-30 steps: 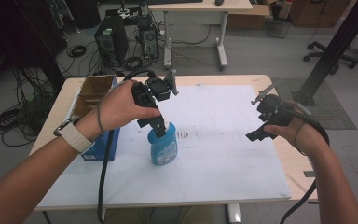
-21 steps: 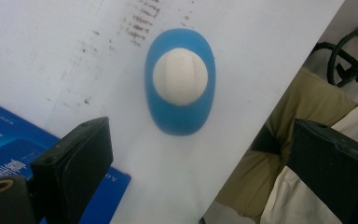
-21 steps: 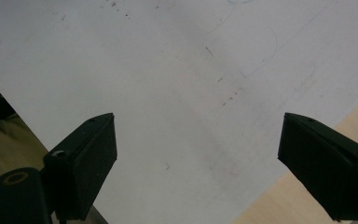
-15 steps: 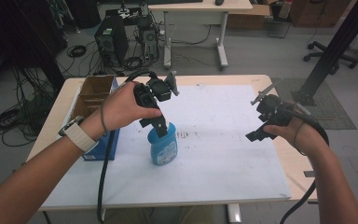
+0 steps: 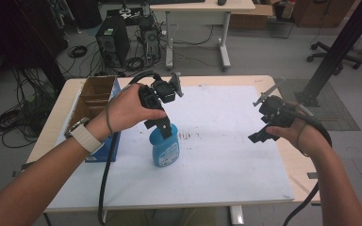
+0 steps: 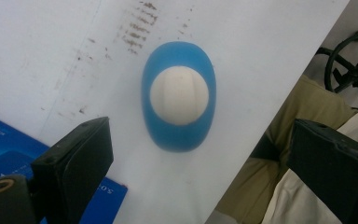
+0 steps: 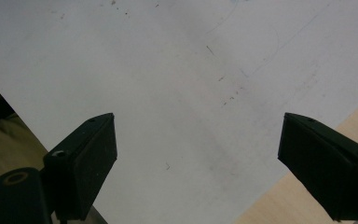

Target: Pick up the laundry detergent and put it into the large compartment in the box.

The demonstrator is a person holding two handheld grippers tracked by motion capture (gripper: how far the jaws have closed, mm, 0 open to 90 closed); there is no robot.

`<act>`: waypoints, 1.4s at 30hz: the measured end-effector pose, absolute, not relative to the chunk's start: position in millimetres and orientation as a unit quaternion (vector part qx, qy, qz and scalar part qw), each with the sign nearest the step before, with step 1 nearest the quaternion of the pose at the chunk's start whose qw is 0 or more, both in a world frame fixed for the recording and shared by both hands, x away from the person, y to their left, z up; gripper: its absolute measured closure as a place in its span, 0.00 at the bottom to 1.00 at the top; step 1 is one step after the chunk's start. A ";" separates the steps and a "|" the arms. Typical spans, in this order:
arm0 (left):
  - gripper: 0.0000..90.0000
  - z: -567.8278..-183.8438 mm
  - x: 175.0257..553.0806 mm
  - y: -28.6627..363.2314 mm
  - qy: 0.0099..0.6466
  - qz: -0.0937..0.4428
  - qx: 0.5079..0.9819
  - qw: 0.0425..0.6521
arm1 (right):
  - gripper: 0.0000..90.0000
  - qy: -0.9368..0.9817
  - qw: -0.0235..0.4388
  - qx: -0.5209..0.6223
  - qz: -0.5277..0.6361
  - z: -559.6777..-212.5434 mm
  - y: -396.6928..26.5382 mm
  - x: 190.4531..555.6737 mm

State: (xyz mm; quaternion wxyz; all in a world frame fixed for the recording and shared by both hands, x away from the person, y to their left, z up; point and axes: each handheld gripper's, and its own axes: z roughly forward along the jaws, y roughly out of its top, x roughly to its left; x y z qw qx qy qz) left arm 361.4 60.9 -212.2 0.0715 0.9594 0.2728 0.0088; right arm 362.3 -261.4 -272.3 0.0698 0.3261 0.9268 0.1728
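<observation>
Smooth matt blue plastic bottle with ribbed white cap; smudged white sheet.

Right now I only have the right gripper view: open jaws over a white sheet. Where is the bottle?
Observer: The blue bottle stands upright on the white sheet, left of centre in the high view, directly under the left gripper.
Operator: Is it gripped?
Observer: No. The left gripper view looks straight down on its white cap, with the jaws wide open on either side.
Operator: Anything beside it?
Observer: A blue box lies at the table's left edge, close to the bottle's left side.
</observation>
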 end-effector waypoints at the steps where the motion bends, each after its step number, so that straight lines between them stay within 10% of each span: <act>1: 0.08 -213.0 361.7 60.4 0.273 0.009 0.959 0.072 | 0.13 0.927 0.069 0.326 0.173 -272.4 -261.4 362.3; 42: 0.08 -258.3 372.3 47.7 0.270 0.004 0.960 0.070 | 0.13 0.926 0.066 0.329 0.172 -276.2 -262.7 361.5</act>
